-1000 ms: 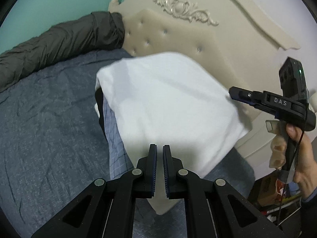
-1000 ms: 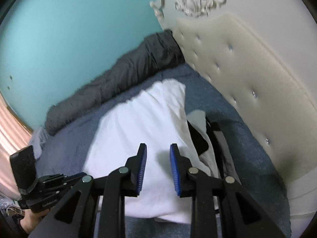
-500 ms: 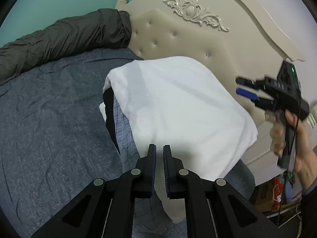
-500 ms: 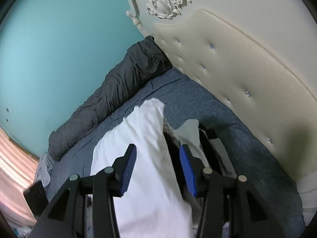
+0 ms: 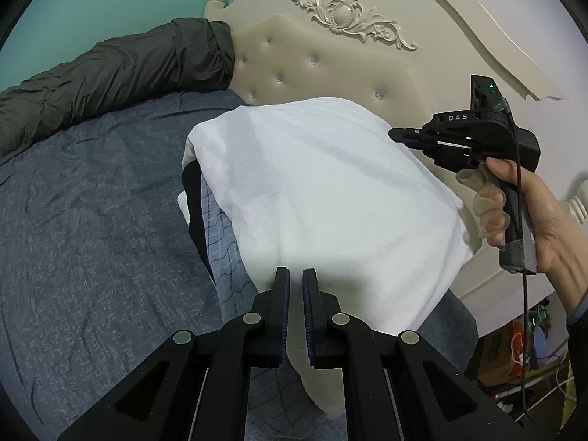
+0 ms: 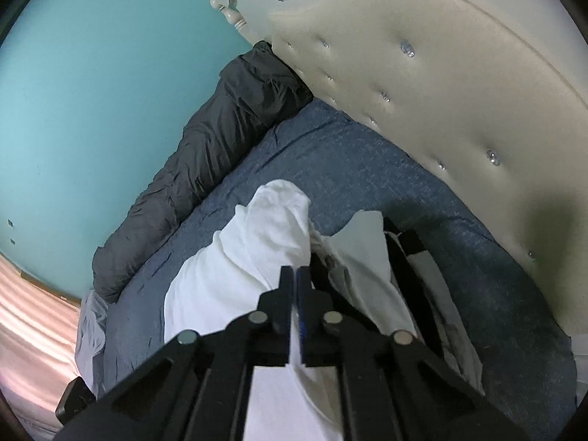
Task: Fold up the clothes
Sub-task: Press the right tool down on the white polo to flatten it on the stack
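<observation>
We are holding the left tongs nearly together over the near edge of the white garment, with only a thin slit between them and no cloth visibly caught there. The right tongs have just gone from spread apart to together, their tips at the edge of the same garment; whether cloth is pinched between them we cannot tell. Seen from the left, the right tongs have come down against the garment's far right corner. The garment is lying folded ahead of both tongs, on top of a stack of clothes on the blue bed, close to the headboard. We judge this as a squaring-up of the top piece on its pile.
</observation>
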`<state>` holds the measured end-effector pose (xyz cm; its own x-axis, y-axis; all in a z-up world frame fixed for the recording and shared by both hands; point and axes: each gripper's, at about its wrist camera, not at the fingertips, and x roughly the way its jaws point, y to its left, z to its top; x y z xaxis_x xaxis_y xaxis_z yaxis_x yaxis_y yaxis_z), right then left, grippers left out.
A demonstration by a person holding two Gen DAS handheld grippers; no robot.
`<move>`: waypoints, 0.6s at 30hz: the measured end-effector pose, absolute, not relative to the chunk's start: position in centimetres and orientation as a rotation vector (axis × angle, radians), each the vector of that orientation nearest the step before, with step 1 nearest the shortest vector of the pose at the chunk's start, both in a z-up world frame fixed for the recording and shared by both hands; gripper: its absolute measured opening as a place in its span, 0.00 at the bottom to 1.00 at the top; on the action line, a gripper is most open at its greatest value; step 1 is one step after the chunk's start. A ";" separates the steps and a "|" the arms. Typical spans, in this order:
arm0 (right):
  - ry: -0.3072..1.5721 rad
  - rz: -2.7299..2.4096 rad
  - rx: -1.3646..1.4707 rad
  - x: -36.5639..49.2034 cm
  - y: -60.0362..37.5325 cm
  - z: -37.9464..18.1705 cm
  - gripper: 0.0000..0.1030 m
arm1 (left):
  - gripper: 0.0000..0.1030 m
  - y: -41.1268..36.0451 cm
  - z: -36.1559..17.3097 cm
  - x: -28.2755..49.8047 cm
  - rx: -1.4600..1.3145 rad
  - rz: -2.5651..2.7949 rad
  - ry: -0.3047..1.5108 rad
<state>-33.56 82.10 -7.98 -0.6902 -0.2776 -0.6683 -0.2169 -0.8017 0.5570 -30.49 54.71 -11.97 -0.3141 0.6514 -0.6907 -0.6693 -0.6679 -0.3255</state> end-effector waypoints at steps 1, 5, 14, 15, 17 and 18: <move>-0.970 -2.695 1.212 -33.6 82.1 -7.9 0.01 | 0.07 54.7 -12.0 -30.5 -1.060 2.042 0.026; -0.985 -2.778 1.179 -33.1 82.9 -7.7 0.01 | 0.07 54.6 -12.2 -30.4 -1.059 2.037 0.021; -0.968 -2.819 1.204 -32.9 83.1 -8.3 0.01 | 0.07 54.7 -12.5 -30.2 -1.060 2.037 0.034; -0.949 -2.813 1.203 -33.0 82.9 -8.1 0.02 | 0.07 54.7 -12.5 -30.1 -1.061 2.038 0.035; -0.929 -2.821 1.169 -32.8 82.6 -7.3 0.03 | 0.07 54.6 -12.6 -30.2 -1.061 2.040 0.038; -0.929 -2.836 1.135 -32.6 82.6 -6.7 0.03 | 0.07 54.6 -12.6 -30.2 -1.060 2.041 0.038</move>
